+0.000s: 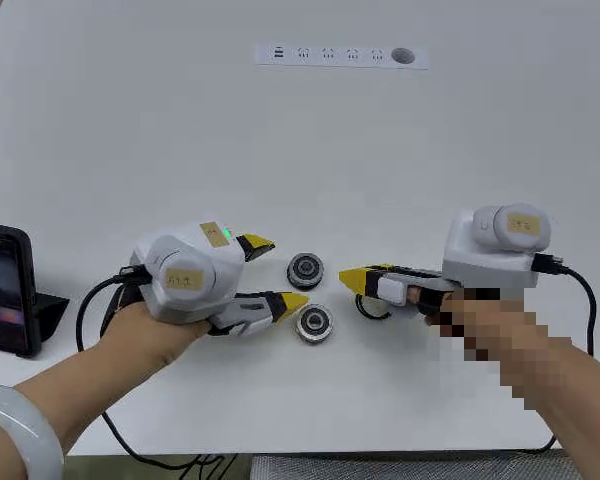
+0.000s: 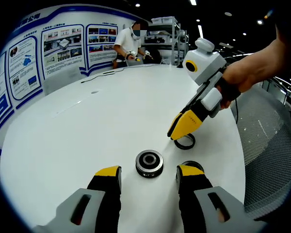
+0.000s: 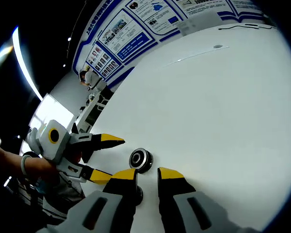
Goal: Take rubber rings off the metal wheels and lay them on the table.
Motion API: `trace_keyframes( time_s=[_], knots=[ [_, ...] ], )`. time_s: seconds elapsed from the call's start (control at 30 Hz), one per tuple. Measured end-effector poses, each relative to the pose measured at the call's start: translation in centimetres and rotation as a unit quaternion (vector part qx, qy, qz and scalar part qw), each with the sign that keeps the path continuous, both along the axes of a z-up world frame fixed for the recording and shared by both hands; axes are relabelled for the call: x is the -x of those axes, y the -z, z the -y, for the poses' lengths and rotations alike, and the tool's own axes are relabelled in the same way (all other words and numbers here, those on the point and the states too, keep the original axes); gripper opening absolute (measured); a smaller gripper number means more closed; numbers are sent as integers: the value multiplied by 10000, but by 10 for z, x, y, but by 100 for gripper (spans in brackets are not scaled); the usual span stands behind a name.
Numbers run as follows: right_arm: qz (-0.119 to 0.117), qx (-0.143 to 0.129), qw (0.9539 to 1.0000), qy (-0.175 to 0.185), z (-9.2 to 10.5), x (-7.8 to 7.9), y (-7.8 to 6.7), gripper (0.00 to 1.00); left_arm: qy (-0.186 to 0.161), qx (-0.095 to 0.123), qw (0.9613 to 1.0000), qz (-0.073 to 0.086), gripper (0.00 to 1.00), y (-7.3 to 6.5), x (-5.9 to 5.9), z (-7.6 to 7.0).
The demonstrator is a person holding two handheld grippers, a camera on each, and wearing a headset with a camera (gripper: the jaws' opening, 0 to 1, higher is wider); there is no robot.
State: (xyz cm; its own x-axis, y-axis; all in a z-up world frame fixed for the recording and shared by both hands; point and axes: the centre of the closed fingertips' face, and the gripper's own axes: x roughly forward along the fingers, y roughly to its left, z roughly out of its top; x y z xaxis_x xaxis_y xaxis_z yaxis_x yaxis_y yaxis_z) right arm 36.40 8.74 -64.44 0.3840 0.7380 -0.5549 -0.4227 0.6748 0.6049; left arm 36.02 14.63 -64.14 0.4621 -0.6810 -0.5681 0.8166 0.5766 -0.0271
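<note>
jaws were spread on the left gripper [image 1: 285,270], barely parted on the right gripper [image 1: 350,280]; one rubber ring [image 1: 372,309] lay on the surface [image 1: 280,150], the farther wheel [image 1: 305,269] seemingly still ringed.

No wording can be read with certainty. Two yellow stickers [image 1: 183,279] are found on the body of the left gripper [image 1: 280,270], and a third sticker [image 1: 522,224] on the right gripper [image 1: 350,279]. The dark marks printed on them are too small to be read. Wall posters [image 2: 68,46] with blue headings are recorded in both gripper views, lettering illegible.
</note>
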Motion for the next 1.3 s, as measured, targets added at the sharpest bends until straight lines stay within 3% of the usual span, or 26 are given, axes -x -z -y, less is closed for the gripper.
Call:
trace_keyframes(
  time_s=[0.53, 1.3],
  knots=[
    [-52, -44, 9999, -79, -7, -4, 3, 18, 13, 56, 10000, -68, 34, -1, -6, 10],
    [-117, -127, 9998, -55, -11, -7, 5, 18, 162, -177, 9997, -86, 21, 7, -10, 17]
  ],
)
